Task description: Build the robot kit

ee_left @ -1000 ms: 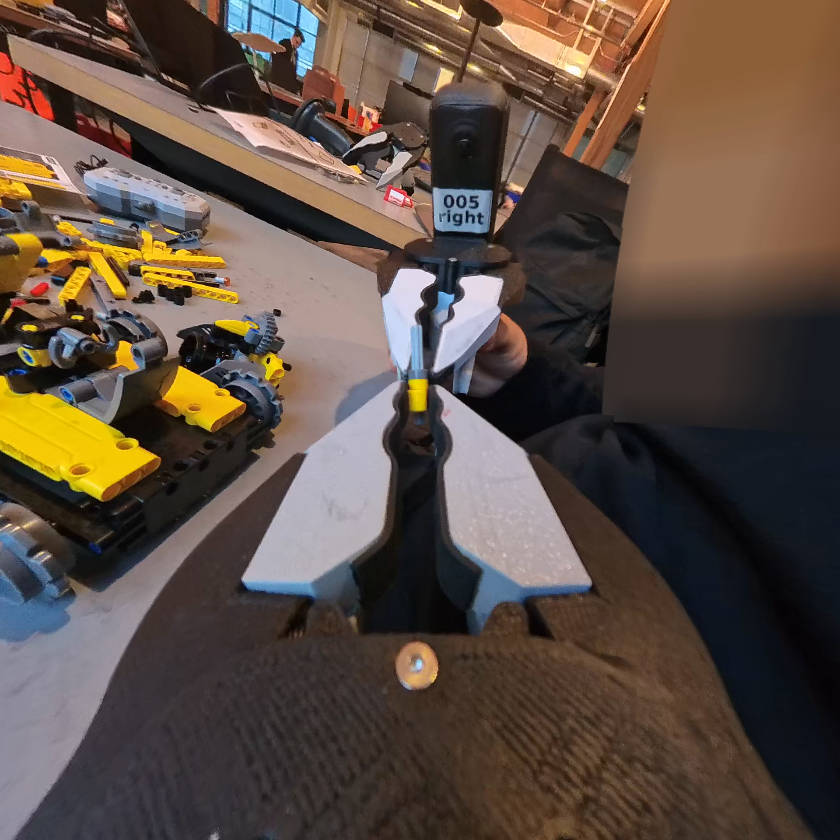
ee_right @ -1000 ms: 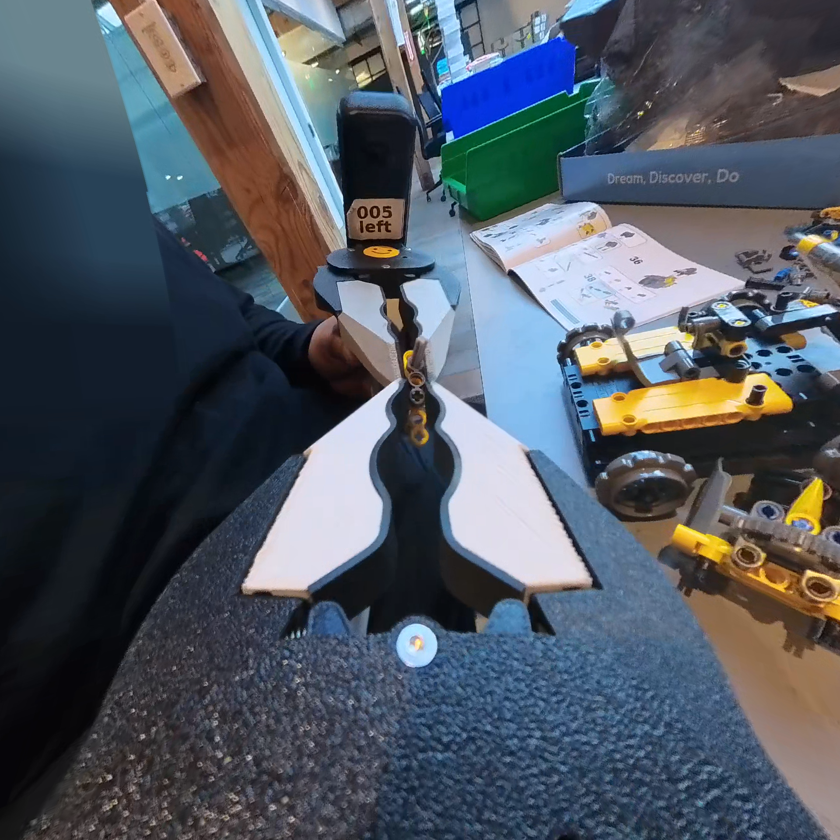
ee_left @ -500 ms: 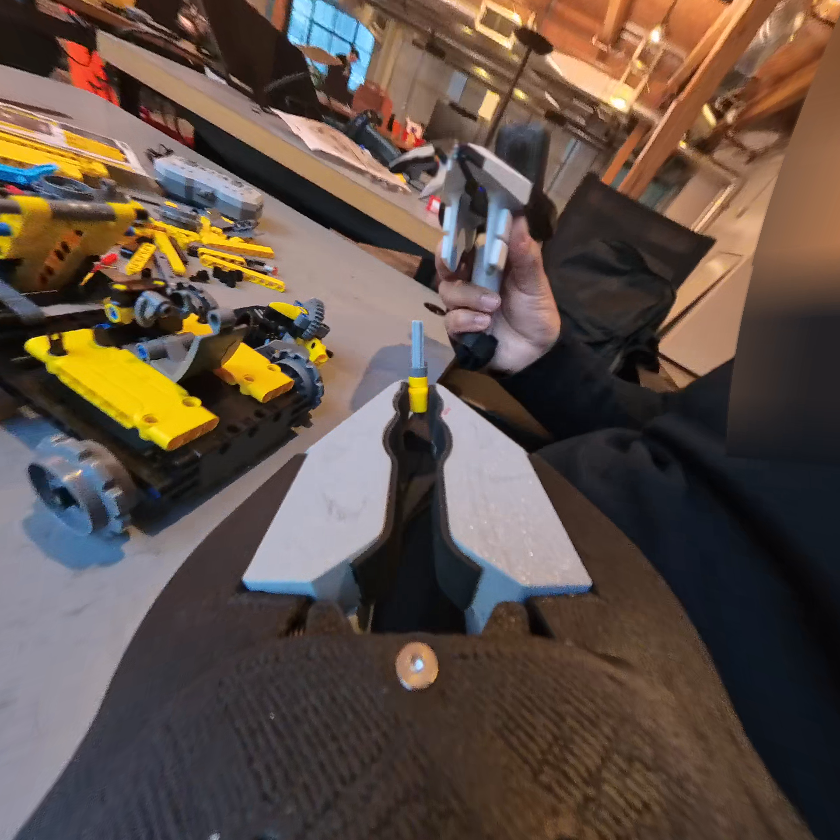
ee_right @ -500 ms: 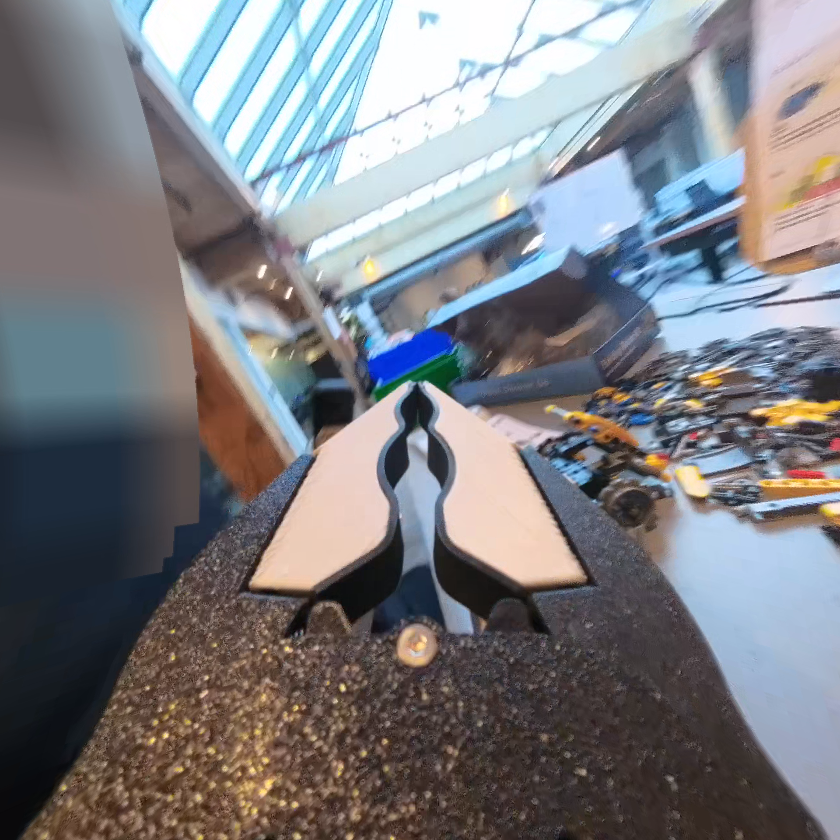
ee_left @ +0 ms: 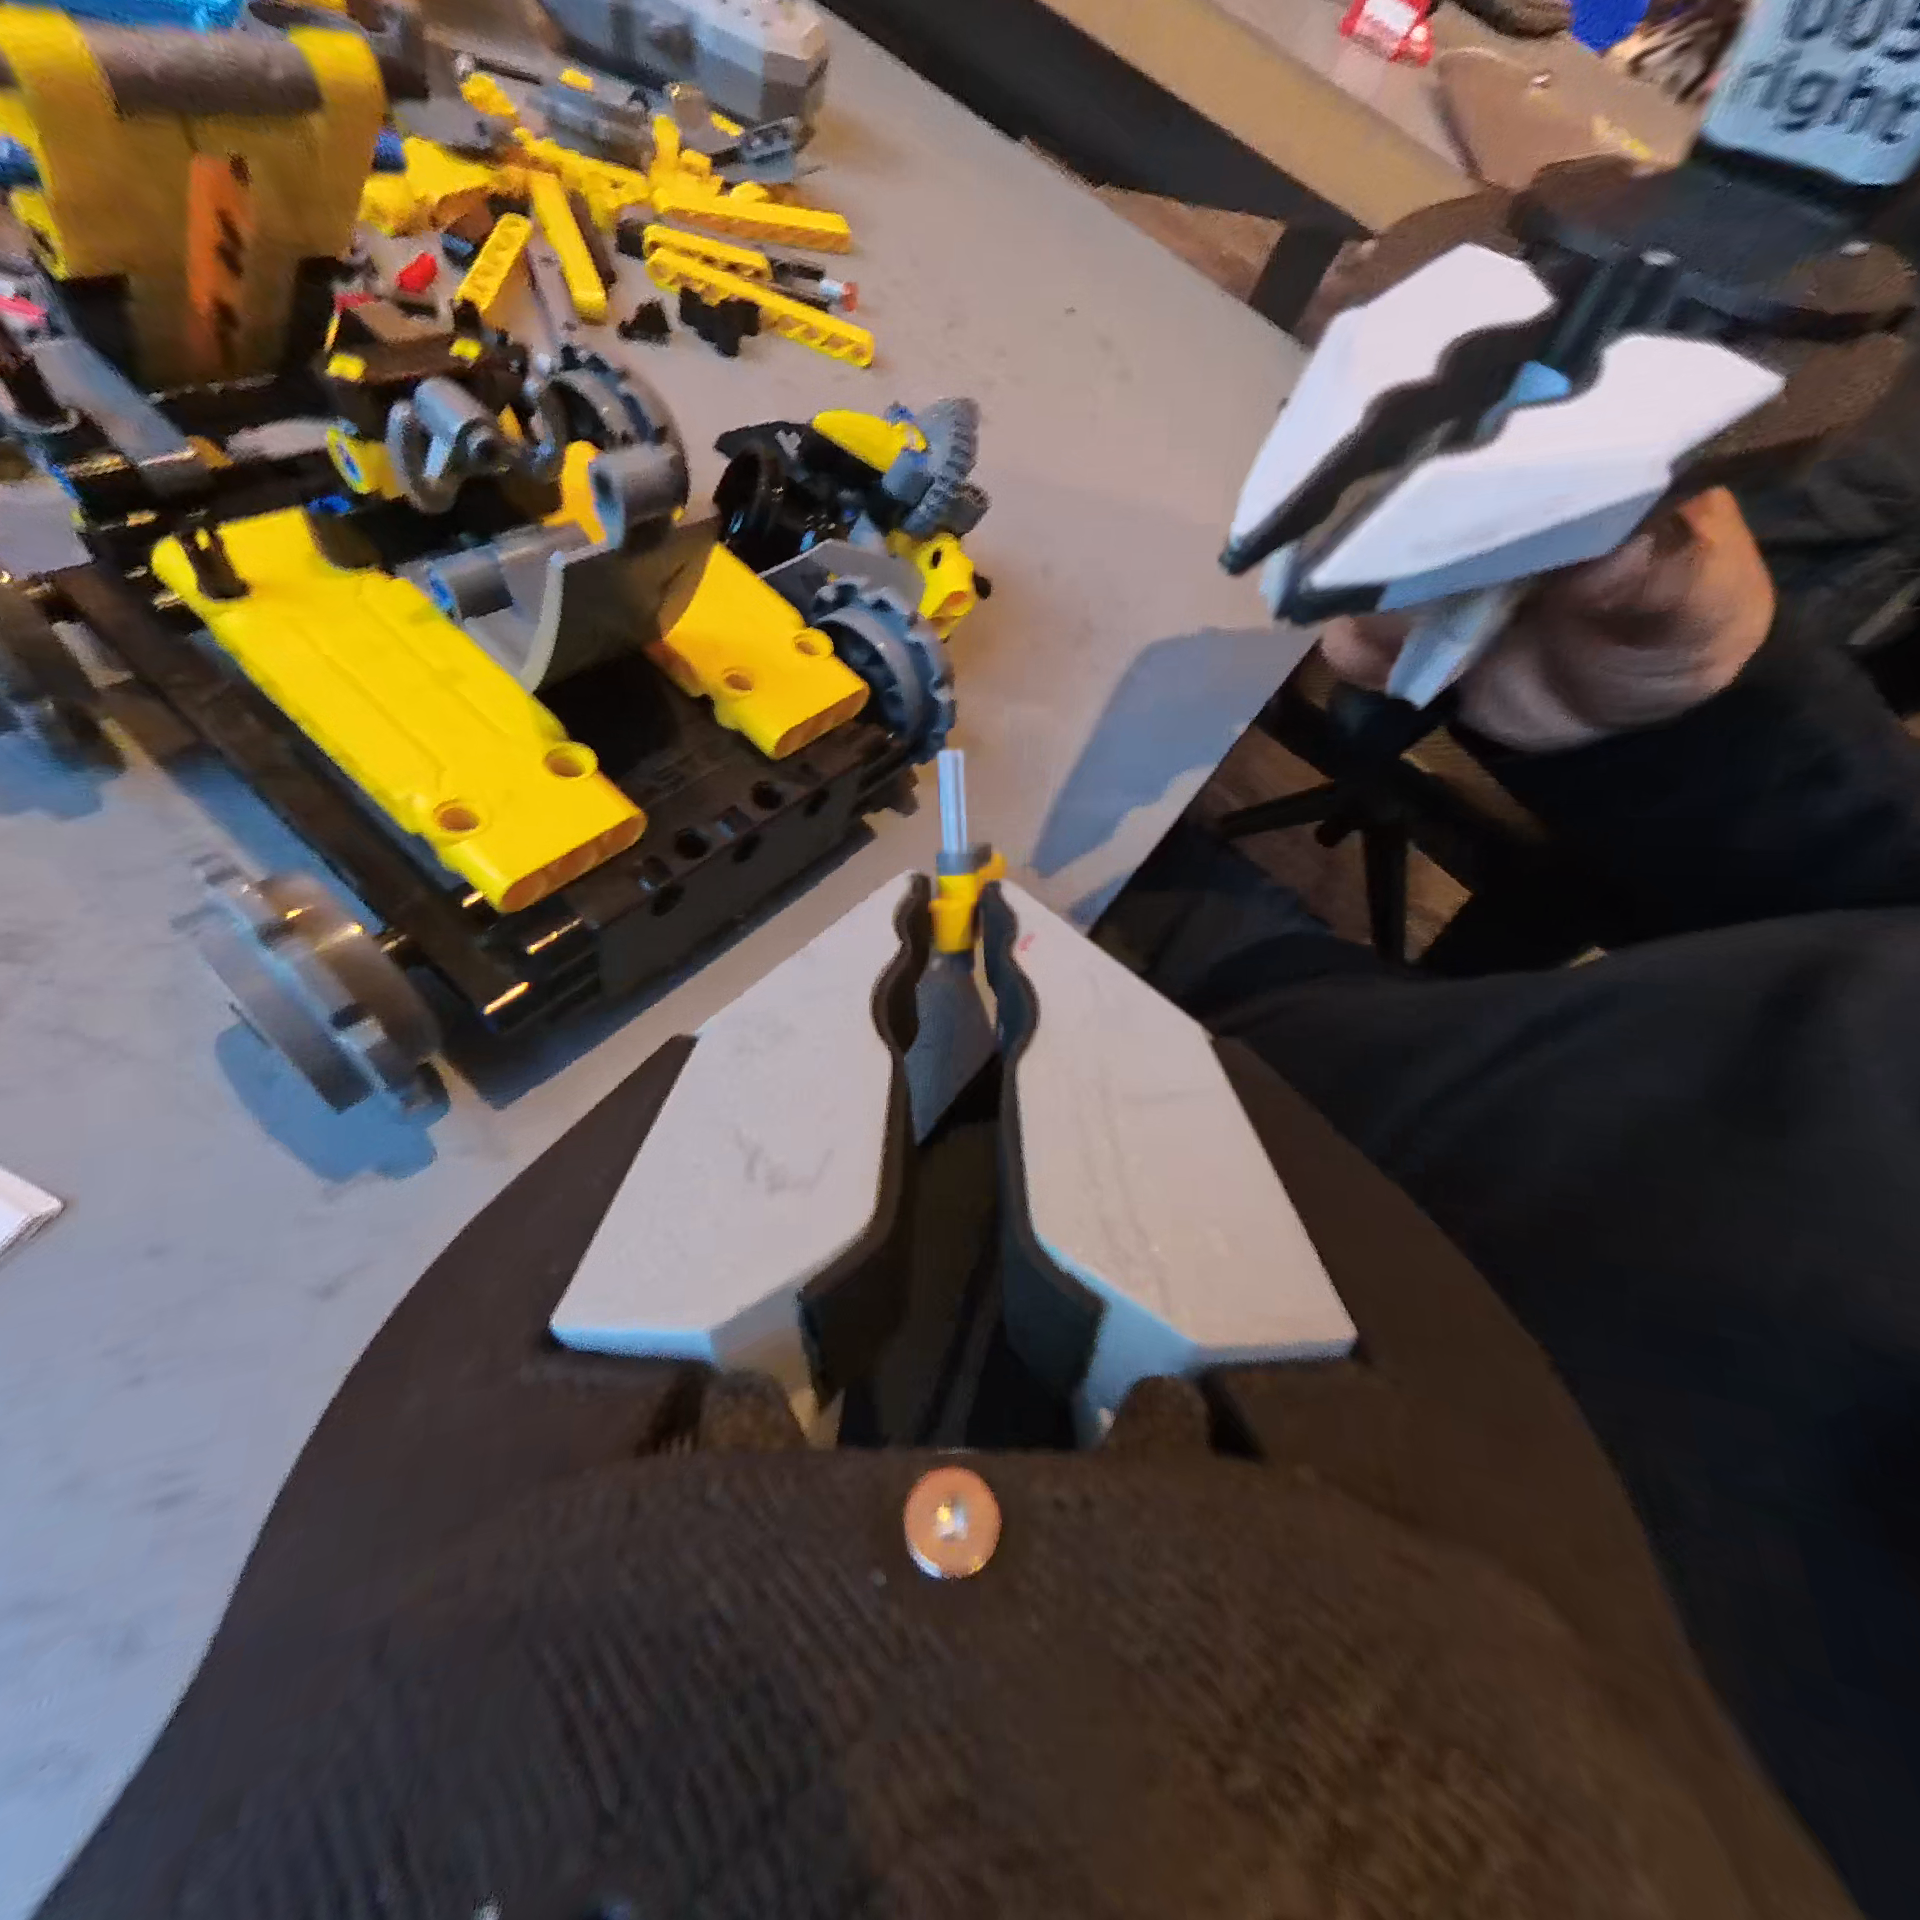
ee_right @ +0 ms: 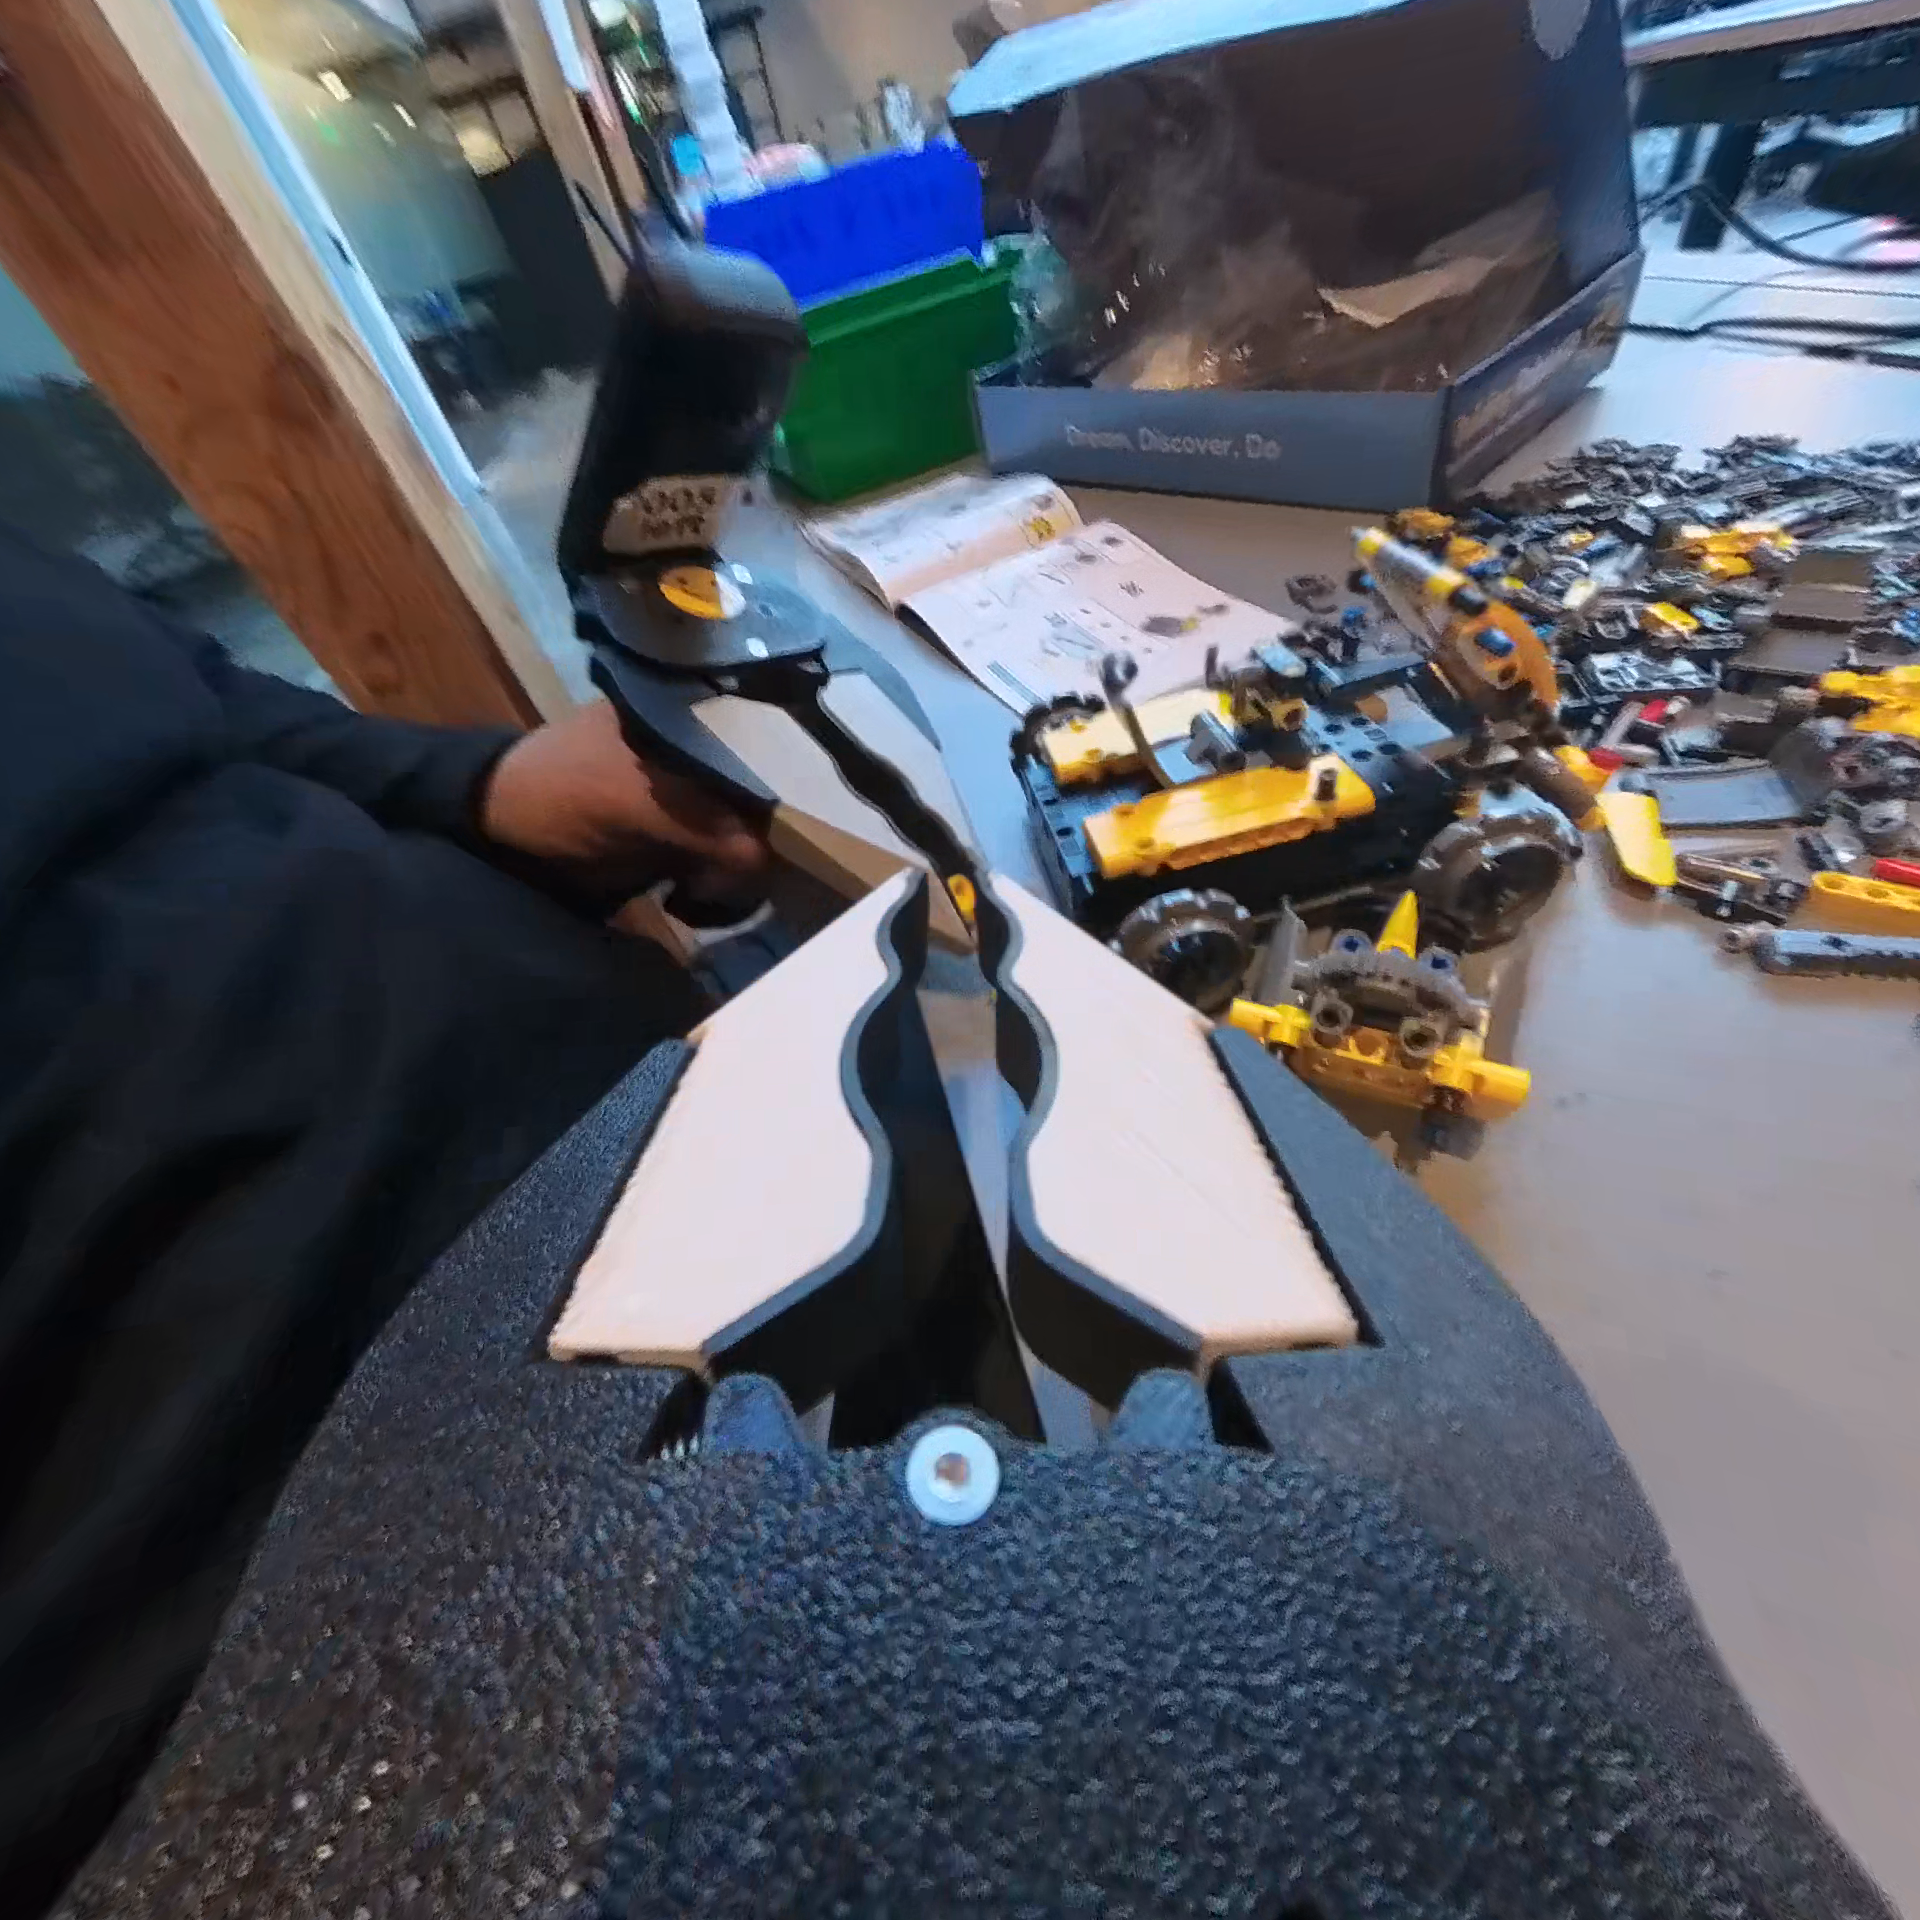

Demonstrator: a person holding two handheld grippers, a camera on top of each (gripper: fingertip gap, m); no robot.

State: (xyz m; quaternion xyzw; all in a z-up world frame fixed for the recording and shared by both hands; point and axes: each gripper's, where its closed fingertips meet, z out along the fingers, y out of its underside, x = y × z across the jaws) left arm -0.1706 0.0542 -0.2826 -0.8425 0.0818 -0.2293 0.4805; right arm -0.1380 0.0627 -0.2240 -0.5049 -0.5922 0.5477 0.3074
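My left gripper (ee_left: pixel 954 899) is shut on a small yellow connector (ee_left: pixel 954 914) with a thin grey axle (ee_left: pixel 953 795) sticking out ahead of the tips. It hovers at the table's edge, just in front of the yellow and black vehicle model (ee_left: pixel 416 675). My right gripper (ee_right: pixel 956 883) has its jaws slightly apart, with nothing between them. In the left wrist view the right gripper (ee_left: pixel 1262 582) is up and to the right, clear of the axle. In the right wrist view the left gripper (ee_right: pixel 940 862) is just beyond my tips, and the yellow connector (ee_right: pixel 961 896) shows in the gap.
The grey table (ee_left: pixel 1039 343) holds the model (ee_right: pixel 1226 821), a small yellow and grey gear assembly (ee_right: pixel 1371 1029), many loose parts (ee_right: pixel 1714 582), an open instruction booklet (ee_right: pixel 1039 582) and a dark cardboard box (ee_right: pixel 1299 260). A person's dark sleeve and lap are close below. One gripper's finger ends stand about 7 cm off the other's.
A second ago both grippers met on the axle piece. The right gripper left it, swung up with its jaws shut, then came back beside the left with them slightly apart. The left kept the piece and moved towards the model.
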